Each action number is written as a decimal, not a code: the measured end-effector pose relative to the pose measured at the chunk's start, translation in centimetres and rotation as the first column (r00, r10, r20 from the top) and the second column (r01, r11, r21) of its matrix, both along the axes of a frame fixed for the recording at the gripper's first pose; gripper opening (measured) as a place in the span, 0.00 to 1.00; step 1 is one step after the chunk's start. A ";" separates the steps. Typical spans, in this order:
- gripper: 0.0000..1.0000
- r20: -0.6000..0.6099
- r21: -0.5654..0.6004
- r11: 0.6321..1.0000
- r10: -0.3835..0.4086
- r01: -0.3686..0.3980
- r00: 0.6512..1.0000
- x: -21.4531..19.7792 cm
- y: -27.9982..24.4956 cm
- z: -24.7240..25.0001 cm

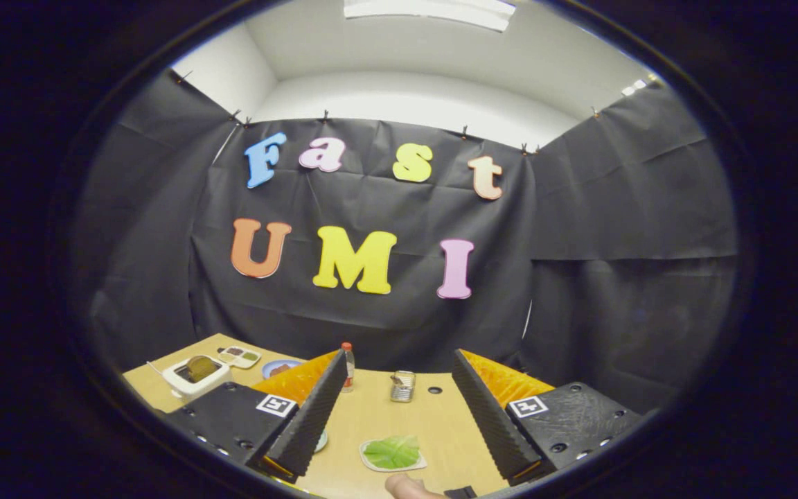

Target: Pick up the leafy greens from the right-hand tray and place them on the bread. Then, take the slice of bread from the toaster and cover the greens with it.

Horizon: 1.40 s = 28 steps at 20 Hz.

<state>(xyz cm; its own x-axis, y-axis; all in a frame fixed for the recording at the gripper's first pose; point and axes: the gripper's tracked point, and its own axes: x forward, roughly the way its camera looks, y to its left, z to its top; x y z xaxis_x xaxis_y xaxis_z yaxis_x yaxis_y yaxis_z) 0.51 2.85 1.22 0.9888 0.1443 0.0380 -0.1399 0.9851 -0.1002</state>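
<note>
You are holding the gripper [395, 416] spread wide and empty above the worktop [399, 416]. The leafy greens [392, 452] are lying between the fingers, low in the frame's centre, on the bread [368, 463]. They look light, soft and easy to tear, so any pinch is best at the thicker middle.

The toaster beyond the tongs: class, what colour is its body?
White, seen in the gripper view: the toaster holds a brown bread slice.

The tongs [399, 423] have ridged inner faces, screw-studded bases and a square marker on each.
</note>
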 end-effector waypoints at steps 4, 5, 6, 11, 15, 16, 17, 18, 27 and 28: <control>0.95 -0.014 0.000 0.999 0.039 -0.039 0.999 0.3 0.2 -1.4; 0.95 -0.024 0.012 0.999 0.042 -0.042 0.999 0.7 -0.1 -1.9; 0.95 -0.036 0.028 0.999 0.046 -0.045 0.998 1.2 -0.2 -2.4; 0.95 -0.141 0.105 0.992 0.080 -0.065 0.987 5.3 -1.3 -7.4; 0.95 -0.255 0.117 0.989 0.116 -0.088 0.960 10.4 -3.1 -14.1; 0.95 -0.293 0.123 0.988 0.131 -0.099 0.947 11.7 -3.5 -16.1; 0.95 -0.331 0.121 0.987 0.139 -0.104 0.933 13.0 -3.9 -18.0; 0.96 -0.365 0.119 0.987 0.148 -0.111 0.919 14.4 -4.4 -20.0; 0.95 -0.680 0.144 0.984 0.172 -0.100 0.713 23.8 -3.6 -35.8; 0.95 -0.718 0.144 0.986 0.166 -0.088 0.677 24.3 -3.5 -37.5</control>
